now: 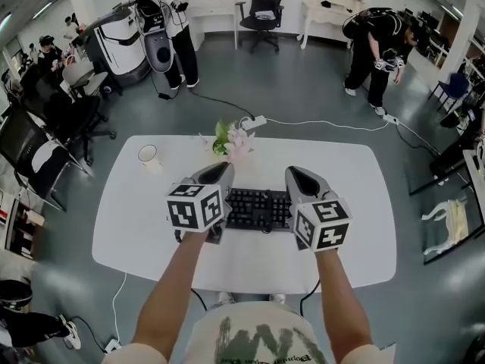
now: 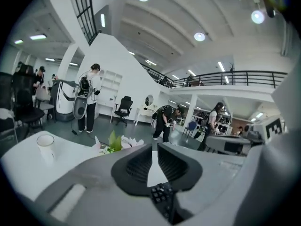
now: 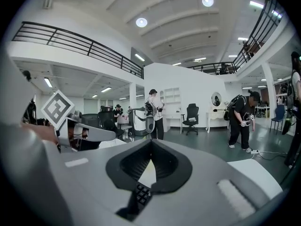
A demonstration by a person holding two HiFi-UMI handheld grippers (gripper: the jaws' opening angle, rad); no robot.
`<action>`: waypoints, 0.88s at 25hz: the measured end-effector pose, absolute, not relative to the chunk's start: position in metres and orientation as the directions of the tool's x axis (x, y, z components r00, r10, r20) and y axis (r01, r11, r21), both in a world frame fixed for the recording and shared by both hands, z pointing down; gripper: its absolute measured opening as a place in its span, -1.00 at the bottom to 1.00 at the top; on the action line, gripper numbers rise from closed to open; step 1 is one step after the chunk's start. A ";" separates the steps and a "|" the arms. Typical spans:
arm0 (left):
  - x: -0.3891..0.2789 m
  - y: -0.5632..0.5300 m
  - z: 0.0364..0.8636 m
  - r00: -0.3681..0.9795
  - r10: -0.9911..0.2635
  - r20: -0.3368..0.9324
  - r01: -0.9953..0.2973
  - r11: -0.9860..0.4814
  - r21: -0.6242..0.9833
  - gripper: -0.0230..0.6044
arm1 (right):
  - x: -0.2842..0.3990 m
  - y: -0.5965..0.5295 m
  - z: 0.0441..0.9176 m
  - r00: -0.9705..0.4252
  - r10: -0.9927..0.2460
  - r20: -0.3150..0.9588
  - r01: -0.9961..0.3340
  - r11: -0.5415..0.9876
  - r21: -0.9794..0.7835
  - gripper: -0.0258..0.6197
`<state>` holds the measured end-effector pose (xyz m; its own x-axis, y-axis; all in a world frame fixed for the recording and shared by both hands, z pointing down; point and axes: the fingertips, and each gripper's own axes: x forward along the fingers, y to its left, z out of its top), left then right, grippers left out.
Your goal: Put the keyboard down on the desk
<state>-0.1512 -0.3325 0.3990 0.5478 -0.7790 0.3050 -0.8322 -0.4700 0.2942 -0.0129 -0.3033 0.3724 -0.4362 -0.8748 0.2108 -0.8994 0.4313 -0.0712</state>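
A black keyboard (image 1: 258,207) lies crosswise over the middle of the white desk (image 1: 144,226); I cannot tell whether it touches the top. My left gripper (image 1: 218,174) is at its left end and my right gripper (image 1: 301,179) at its right end. In the left gripper view the jaws (image 2: 154,166) stand nearly together, with the keyboard's keys (image 2: 162,197) wedged low between them. The right gripper view shows the same: narrow jaws (image 3: 149,166) closed over the keyboard's end (image 3: 140,193).
A white cup (image 1: 148,155) stands at the desk's far left and a small bunch of flowers (image 1: 231,141) at its far edge. On the floor behind lie a power strip (image 1: 254,121) and a cable. Office chairs and several people stand around the room.
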 end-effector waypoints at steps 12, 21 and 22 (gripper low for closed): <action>-0.147 -0.321 0.399 0.539 -0.791 0.290 -0.842 -0.515 0.158 -0.91 | -0.013 -0.303 0.368 -0.430 -0.880 0.201 -0.901 0.431 -0.042 -0.92; -0.149 -0.322 0.402 0.531 -0.795 0.294 -0.847 -0.508 0.156 -0.92 | -0.012 -0.305 0.367 -0.431 -0.880 0.202 -0.901 0.431 -0.044 -0.92; -0.149 -0.322 0.403 0.529 -0.796 0.295 -0.848 -0.506 0.156 -0.91 | -0.010 -0.305 0.368 -0.431 -0.880 0.201 -0.901 0.431 -0.045 -0.92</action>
<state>-0.1491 -0.3216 0.4035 0.5286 -0.7958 0.2955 -0.8485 -0.5059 0.1556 -0.0102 -0.3054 0.3677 -0.4307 -0.8799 0.2009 -0.9013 0.4308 -0.0454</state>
